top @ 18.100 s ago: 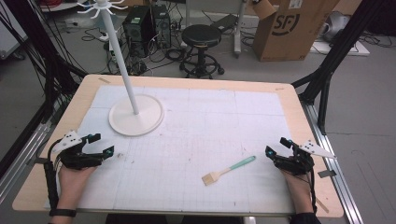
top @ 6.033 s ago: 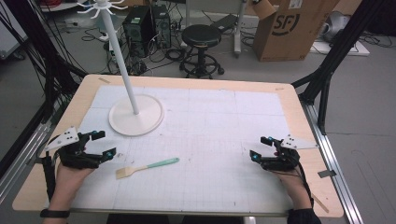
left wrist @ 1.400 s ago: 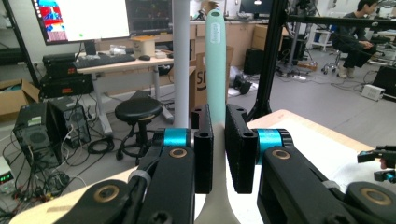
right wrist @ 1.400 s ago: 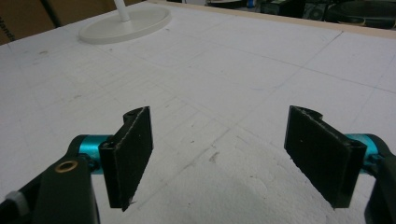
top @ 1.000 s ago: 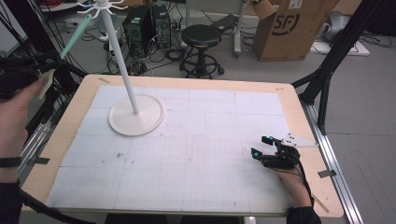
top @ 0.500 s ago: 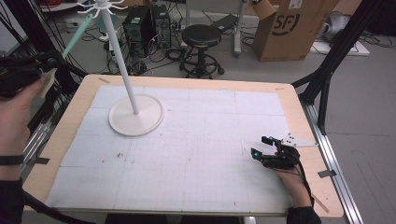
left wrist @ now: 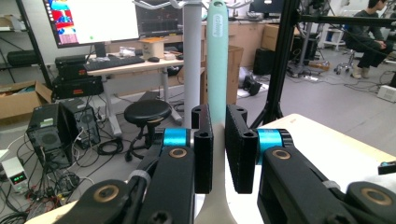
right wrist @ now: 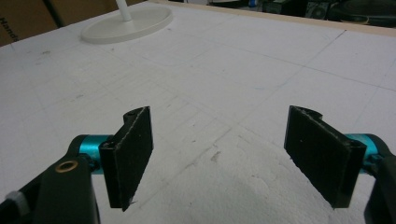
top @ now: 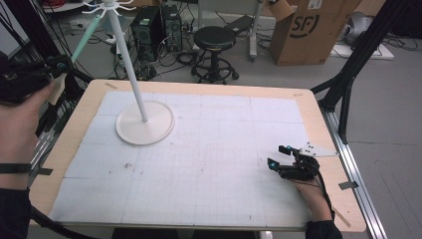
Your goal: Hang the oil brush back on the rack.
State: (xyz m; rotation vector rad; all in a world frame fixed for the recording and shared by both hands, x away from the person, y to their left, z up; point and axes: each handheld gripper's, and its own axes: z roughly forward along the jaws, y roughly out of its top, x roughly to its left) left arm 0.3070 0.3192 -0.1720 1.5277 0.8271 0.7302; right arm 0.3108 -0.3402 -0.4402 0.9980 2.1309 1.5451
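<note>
Left gripper [left wrist: 218, 154] clamps a mint-handled brush [left wrist: 217, 65], handle upward

Left gripper [left wrist: 217, 154] raised off the table's [top: 318, 119] left edge, jaws clamped on a mint handle [left wrist: 217, 70]. Right gripper [top: 281, 156] low over the table's right-near corner, jaws spread wide.

My left tongs [left wrist: 218, 154] are black with bright cyan barrels and brass rivets; between them sits a mint-green handle [left wrist: 217, 60]. My right tongs [top: 281, 157] match, black and cyan. The tabletop [top: 318, 119] is pale wood under a white gridded mat [top: 209, 149]. The stand [top: 145, 122] is cream-white.
</note>
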